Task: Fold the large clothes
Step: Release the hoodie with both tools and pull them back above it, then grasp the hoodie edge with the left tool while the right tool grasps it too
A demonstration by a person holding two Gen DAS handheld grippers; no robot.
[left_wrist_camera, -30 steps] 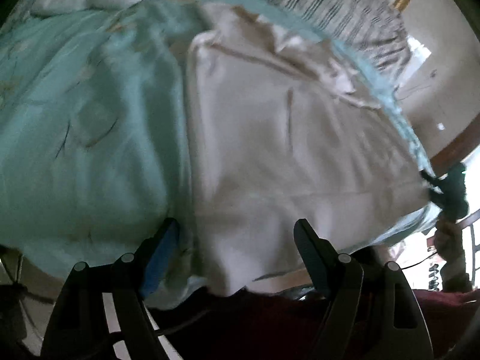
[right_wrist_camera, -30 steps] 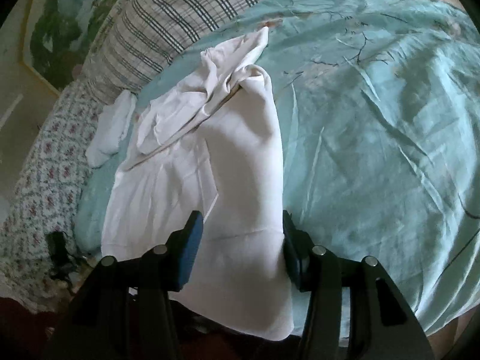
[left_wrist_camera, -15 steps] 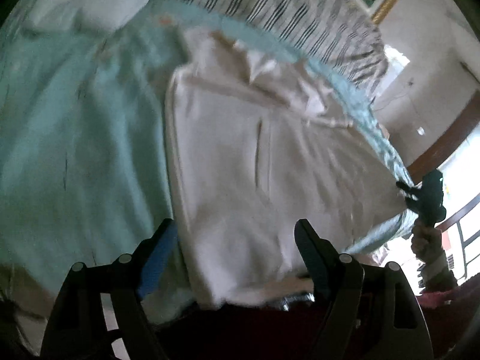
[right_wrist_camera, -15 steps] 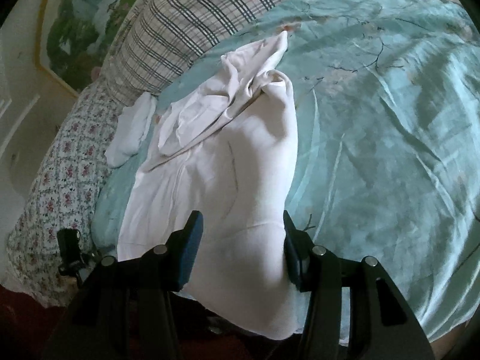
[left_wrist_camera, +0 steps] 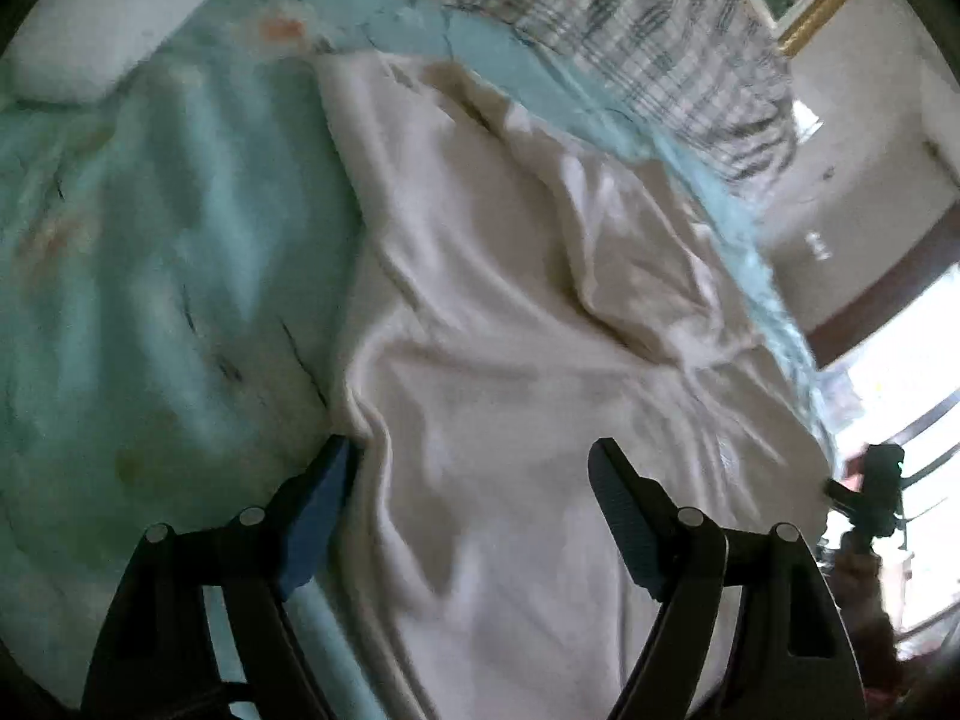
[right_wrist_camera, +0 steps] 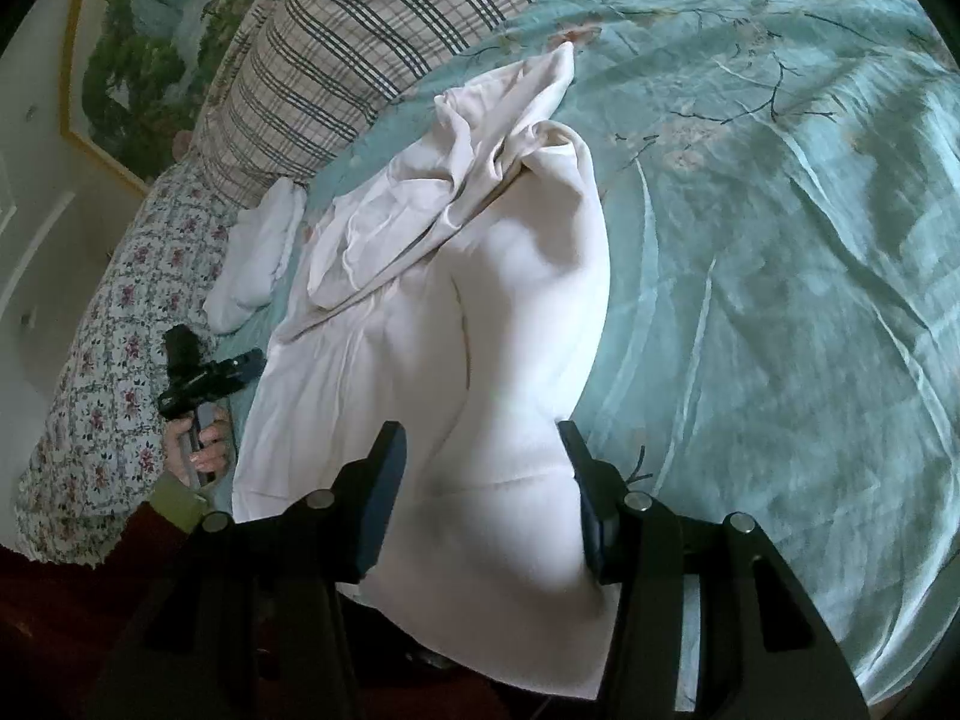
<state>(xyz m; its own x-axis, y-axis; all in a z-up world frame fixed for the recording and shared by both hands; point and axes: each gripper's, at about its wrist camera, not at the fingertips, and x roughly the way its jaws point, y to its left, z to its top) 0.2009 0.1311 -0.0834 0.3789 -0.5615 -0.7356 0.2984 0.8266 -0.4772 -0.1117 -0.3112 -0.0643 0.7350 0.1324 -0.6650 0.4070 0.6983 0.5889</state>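
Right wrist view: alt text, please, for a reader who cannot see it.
A white garment lies rumpled on a teal floral bedspread, its near hem between the open jaws of the right gripper. A plaid pillow sits behind.

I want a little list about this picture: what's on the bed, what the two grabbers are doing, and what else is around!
garment: white garment spread on the bed, far end bunched, near end hanging over the edge
bed: teal sheet with a branch print
left gripper: open, over the garment's near edge
right gripper: open, garment between its fingers
pillows: plaid pillow, floral pillow
extra: small white bundle beside the garment
wall: landscape painting
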